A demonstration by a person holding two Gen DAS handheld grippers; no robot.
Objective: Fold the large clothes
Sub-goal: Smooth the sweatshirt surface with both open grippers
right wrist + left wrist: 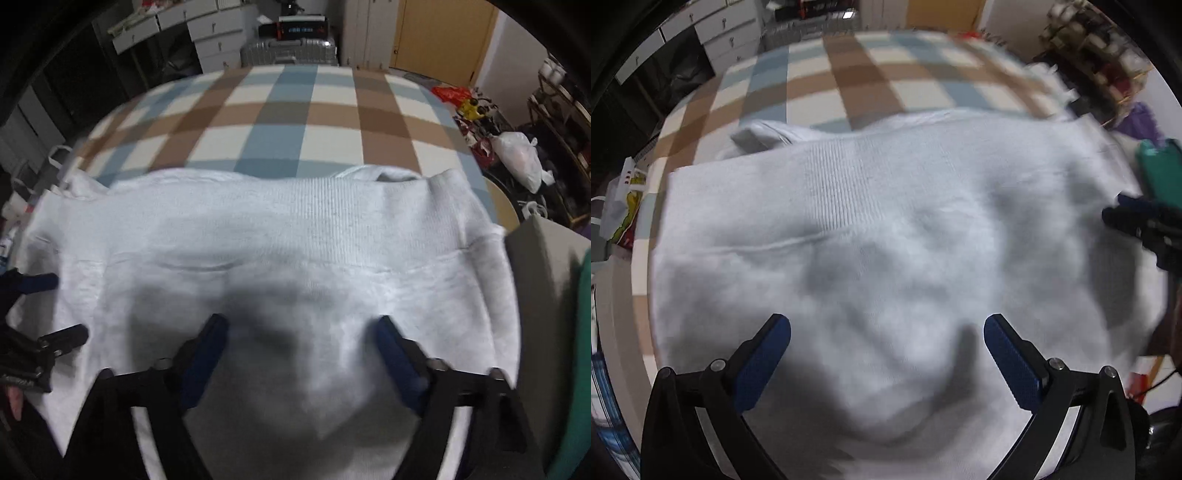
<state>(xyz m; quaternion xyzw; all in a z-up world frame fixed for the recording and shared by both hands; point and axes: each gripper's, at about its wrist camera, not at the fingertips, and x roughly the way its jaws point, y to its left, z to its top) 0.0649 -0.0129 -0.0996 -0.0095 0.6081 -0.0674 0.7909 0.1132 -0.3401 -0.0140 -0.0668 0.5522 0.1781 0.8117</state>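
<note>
The white knitted garment lies spread across the near part of a bed covered with a checked blanket of brown, blue and cream squares. Its ribbed band runs along the far edge, and a rolled or bunched portion shows at the far left in the left wrist view. The garment's near edge is cut off below both views. Both pictures are blurred, so fine folds and seams are hard to make out.

Left tool: jaws stand wide apart, blue pads visible, nothing between them. It hangs over the garment; whether the tips touch the cloth cannot be told.

Right tool: jaws likewise wide, with only cloth below and nothing gripped. Contact with the cloth cannot be confirmed. In the left wrist view it appears at the right edge, partly cut off, beside a green item of unclear nature.

Beyond the bed: white drawers, a suitcase and a yellow door. Bags and clutter at far right are indistinct.
</note>
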